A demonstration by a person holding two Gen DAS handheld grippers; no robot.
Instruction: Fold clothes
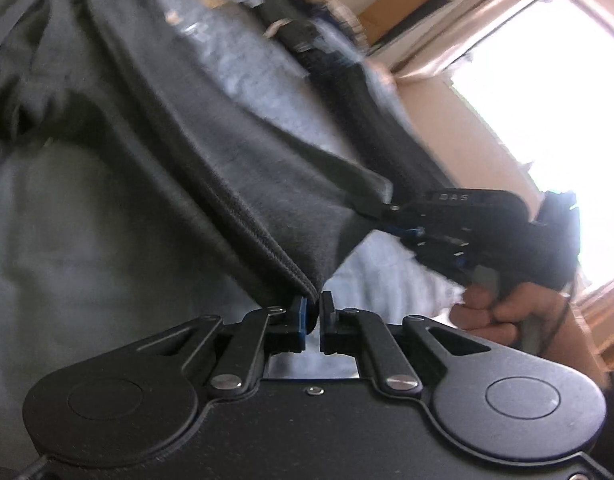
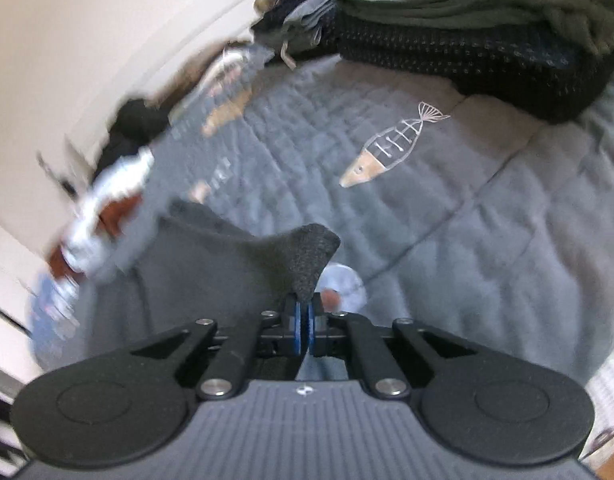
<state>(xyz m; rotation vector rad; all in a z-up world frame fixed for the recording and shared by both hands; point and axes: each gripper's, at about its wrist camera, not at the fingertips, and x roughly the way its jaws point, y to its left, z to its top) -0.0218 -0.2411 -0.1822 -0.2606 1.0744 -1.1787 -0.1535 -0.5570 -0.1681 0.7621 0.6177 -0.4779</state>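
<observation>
1. The left claw [image 1: 314, 312] is clamped on a hemmed corner of the dark grey garment [image 1: 211, 152]; its pads pinch the stitched edge.
2. The right claw [image 2: 304, 314] is closed on another corner of that garment [image 2: 307, 256], which bunches up above its pads.
3. The garment hangs between the 2 claws over the grey quilted bed [image 2: 487, 240], partly draped on it, near the pile of folded clothes [image 2: 467, 40].
4. In the left view the hem runs from the left claw up and to the left; the long axis seems to lie along that hem.
5. To do the step well, I judge both claws should lift evenly, keep the held edge taut, and let the cloth hang flat before laying it down.
6. Uneven pull risks twisting the hem.
</observation>
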